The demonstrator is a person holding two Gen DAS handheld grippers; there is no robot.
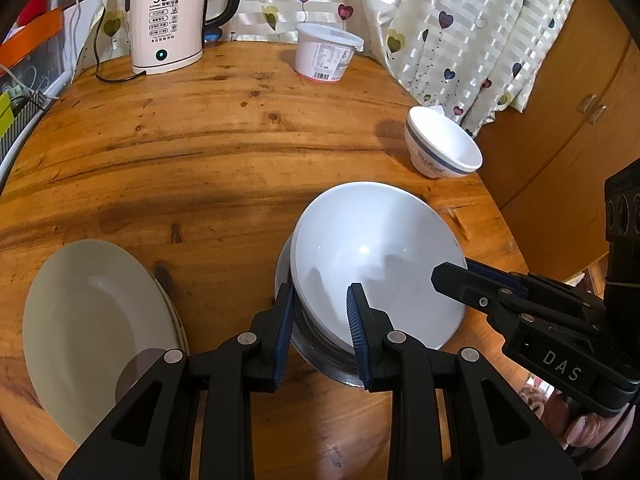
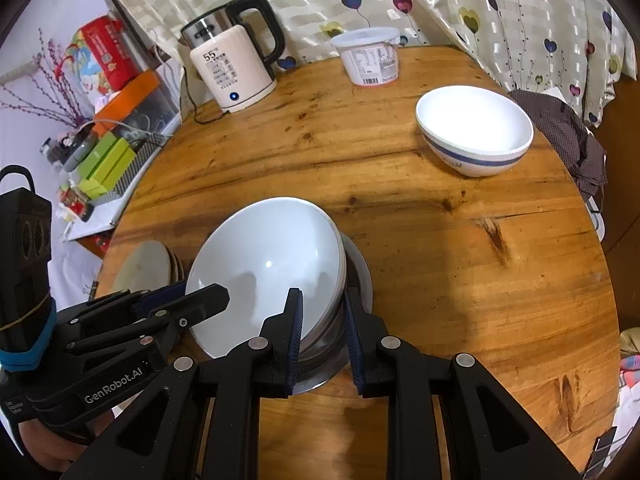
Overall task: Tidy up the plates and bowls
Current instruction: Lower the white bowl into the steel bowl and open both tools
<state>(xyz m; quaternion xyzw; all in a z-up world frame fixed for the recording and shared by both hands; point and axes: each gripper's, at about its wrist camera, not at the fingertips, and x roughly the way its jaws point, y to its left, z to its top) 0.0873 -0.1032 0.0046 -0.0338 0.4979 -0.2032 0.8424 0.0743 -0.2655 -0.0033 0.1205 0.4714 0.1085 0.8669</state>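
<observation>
White bowls (image 1: 376, 256), stacked over a steel bowl (image 1: 320, 356), tilt between both grippers. Left gripper (image 1: 320, 332) clamps the stack's 9 o'clock rim; right gripper (image 2: 322, 336) clamps its 3 o'clock rim. Plates (image 1: 92, 328) at 9 o'clock, blue-banded bowl (image 2: 474, 132) at 1 o'clock.

From my feed I see a round wooden table (image 1: 224, 148) with a pale pink electric kettle (image 1: 168, 28) at the far edge, its black handle to the right and a small light glowing on its base. A black cord (image 1: 105, 74) trails from it across the wood. Well to the kettle's right stands a white plastic tub (image 1: 325, 54) with a printed label. Behind both hangs a cream curtain (image 1: 452, 20) dotted with hearts. Off the table's left side I make out green boxes (image 2: 107, 166) in a rack, and a red package (image 2: 105, 53) above them
</observation>
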